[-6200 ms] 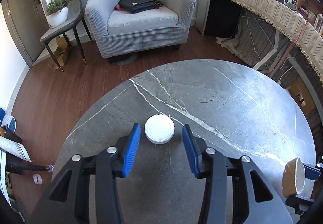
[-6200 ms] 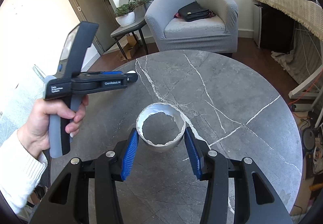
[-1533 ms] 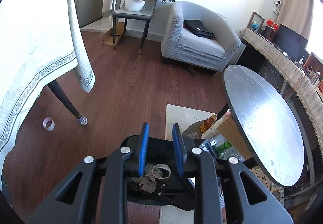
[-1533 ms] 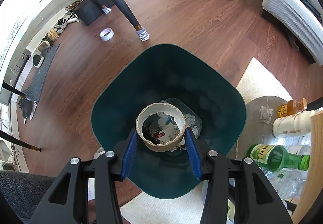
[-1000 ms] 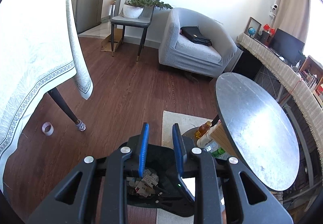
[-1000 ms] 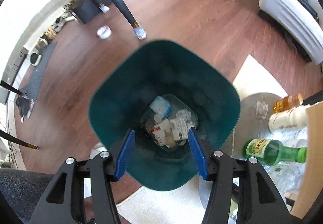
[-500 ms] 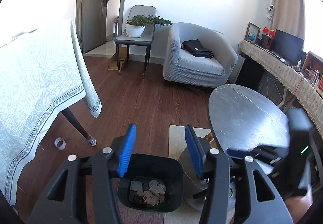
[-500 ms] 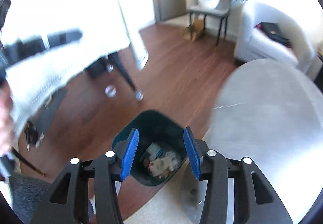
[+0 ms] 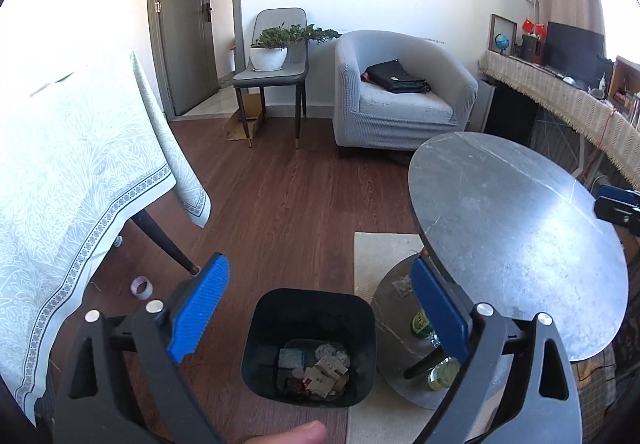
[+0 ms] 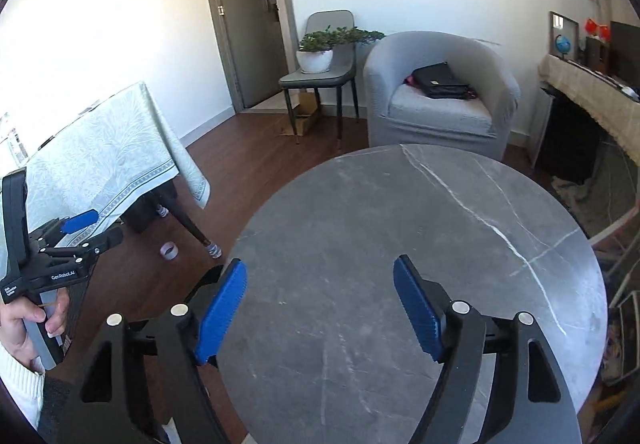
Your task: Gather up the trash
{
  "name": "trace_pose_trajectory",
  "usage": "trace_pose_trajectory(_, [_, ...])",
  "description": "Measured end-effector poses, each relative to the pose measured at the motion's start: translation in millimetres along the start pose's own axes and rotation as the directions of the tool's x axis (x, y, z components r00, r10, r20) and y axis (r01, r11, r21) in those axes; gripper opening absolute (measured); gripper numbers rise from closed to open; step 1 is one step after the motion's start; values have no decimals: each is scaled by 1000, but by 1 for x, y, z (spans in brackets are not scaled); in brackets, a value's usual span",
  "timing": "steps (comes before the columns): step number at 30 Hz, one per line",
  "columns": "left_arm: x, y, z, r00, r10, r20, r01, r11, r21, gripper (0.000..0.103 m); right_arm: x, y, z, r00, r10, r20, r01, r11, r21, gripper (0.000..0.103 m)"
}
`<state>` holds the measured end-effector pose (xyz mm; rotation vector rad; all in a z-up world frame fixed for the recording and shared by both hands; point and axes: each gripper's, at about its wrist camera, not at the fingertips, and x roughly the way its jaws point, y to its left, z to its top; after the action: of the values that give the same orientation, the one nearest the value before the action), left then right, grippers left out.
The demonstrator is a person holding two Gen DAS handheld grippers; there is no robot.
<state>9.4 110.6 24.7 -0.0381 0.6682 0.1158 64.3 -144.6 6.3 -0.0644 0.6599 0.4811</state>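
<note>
Left wrist view: our left gripper [image 9: 320,308] has just been opening and stands wide with nothing between its jaws, the bin [image 9: 310,344] of trash [image 9: 316,368] below. Farther off, our right gripper [image 10: 320,308], also just opening, hangs empty over the round table [image 10: 420,244].

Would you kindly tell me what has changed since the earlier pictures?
The white ribbed lid and torn paper cup, then on the round grey marble table, were dropped into the dark green bin. Left gripper and right gripper have just been opening, empty. The furniture stayed put.
</note>
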Motion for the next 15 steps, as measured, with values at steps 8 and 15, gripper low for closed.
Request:
trace_pose_trajectory(8, [9, -7, -10, 998, -33, -45, 32, 999, -28, 97, -23, -30, -12, 998, -56, -6, 56, 998, -4, 93])
trace_pose_trajectory(15, [20, -15, -28, 995, 1, -95, -2, 1000, -11, 97, -37, -37, -10, 999, -44, 23, 44, 999, 8, 95])
